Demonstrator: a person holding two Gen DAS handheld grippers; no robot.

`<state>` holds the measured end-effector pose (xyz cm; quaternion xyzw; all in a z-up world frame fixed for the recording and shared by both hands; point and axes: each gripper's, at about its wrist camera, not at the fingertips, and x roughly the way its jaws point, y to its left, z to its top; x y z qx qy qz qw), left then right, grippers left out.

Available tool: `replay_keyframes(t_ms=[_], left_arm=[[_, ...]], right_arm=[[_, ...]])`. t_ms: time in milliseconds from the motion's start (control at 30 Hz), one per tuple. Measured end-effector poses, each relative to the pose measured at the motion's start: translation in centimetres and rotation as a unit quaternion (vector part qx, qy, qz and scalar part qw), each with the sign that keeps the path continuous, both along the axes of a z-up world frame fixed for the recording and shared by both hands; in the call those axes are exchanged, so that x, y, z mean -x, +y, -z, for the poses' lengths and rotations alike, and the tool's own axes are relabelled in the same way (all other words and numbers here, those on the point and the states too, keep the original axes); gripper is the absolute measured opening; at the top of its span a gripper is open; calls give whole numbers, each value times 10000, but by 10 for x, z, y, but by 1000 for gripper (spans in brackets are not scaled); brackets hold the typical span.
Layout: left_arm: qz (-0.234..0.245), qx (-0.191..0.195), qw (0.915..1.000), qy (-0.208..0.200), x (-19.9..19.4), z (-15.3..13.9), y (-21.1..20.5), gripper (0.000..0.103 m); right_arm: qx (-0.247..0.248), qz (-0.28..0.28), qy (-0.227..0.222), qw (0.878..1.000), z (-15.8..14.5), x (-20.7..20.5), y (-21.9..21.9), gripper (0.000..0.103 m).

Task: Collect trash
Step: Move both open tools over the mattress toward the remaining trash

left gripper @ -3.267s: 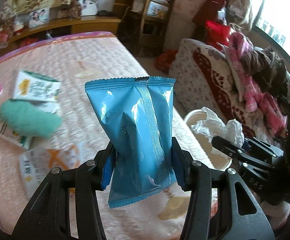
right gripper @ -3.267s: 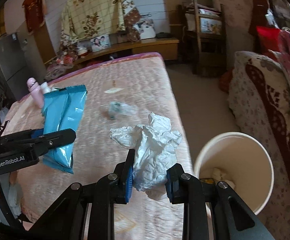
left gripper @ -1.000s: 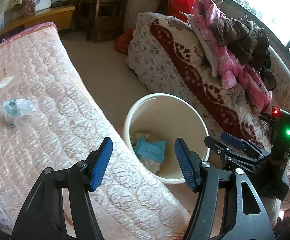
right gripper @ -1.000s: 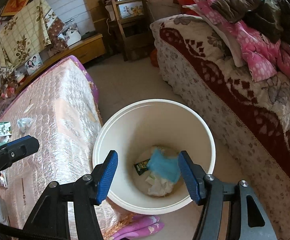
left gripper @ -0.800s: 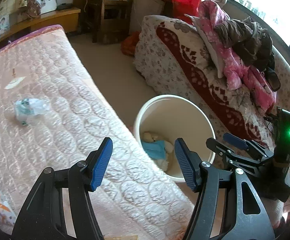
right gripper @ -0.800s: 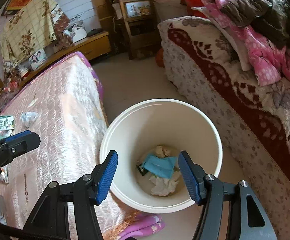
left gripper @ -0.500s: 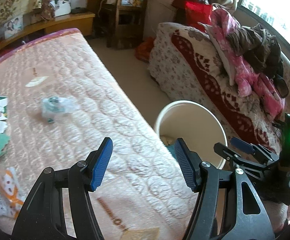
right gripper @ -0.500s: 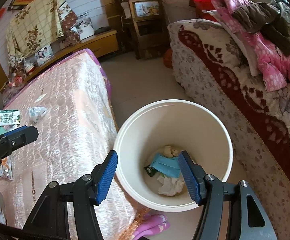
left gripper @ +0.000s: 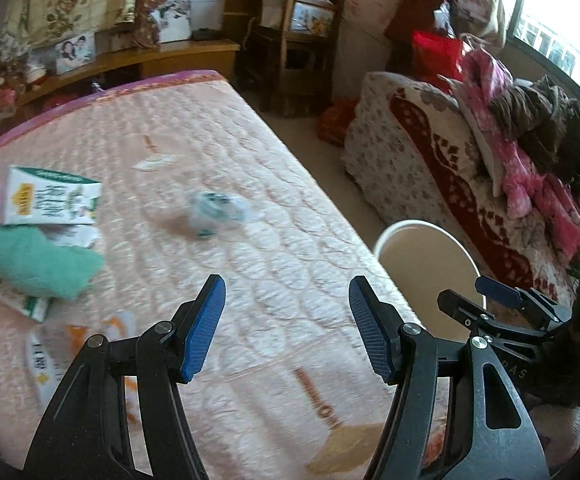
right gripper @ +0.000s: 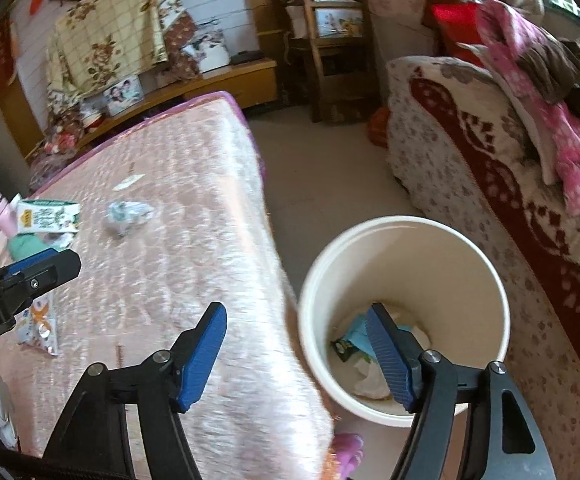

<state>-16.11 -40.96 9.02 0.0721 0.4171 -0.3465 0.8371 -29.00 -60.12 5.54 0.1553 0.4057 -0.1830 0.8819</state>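
My left gripper [left gripper: 284, 320] is open and empty above the pink quilted bed [left gripper: 218, 136]. Ahead of it on the bed lies a crumpled clear wrapper with green print [left gripper: 216, 210]. My right gripper [right gripper: 296, 340] is empty, its jaws opening, straddling the bed edge and the cream trash bin [right gripper: 486, 276]. Inside the bin lie a blue packet [right gripper: 356, 334] and white tissue [right gripper: 370, 380]. Further left on the bed are a green-and-white carton [left gripper: 50, 202], a teal cloth [left gripper: 38, 262] and an orange-printed flat wrapper [left gripper: 50, 356].
A pink bottle [right gripper: 0, 210] stands at the bed's far left. A floral sofa [right gripper: 502, 184] heaped with pink and brown clothes stands right of the bin. A strip of bare floor [right gripper: 322, 184] runs between bed and sofa. A wooden chair [left gripper: 294, 44] is at the back.
Both grippers have swung left, from over the bin toward the bed. The blue packet and tissue held earlier now lie in the bin. The right jaws have widened.
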Motion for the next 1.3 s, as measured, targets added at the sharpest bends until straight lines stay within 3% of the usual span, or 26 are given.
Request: replay_keyframes(t_ms=[533,833,1033,1300], left_arm=[[-772,-140,9968,-120,-24,-4,114,63],[-1059,-159,9940,241,-38,11,193,63],[-1058,16,9927,584,-48,21,209,63],[-984,170,9906,932,-64,43,198,63]], right_arm=[[20,-850,-7,9964,-6,-54,79,70],[-25,-1436,71,9896,-1,-82,128,71],[-83,-1616,106,9868,4,-98,141,72],[-235,-1398,124,9898,7,-136,118,72]])
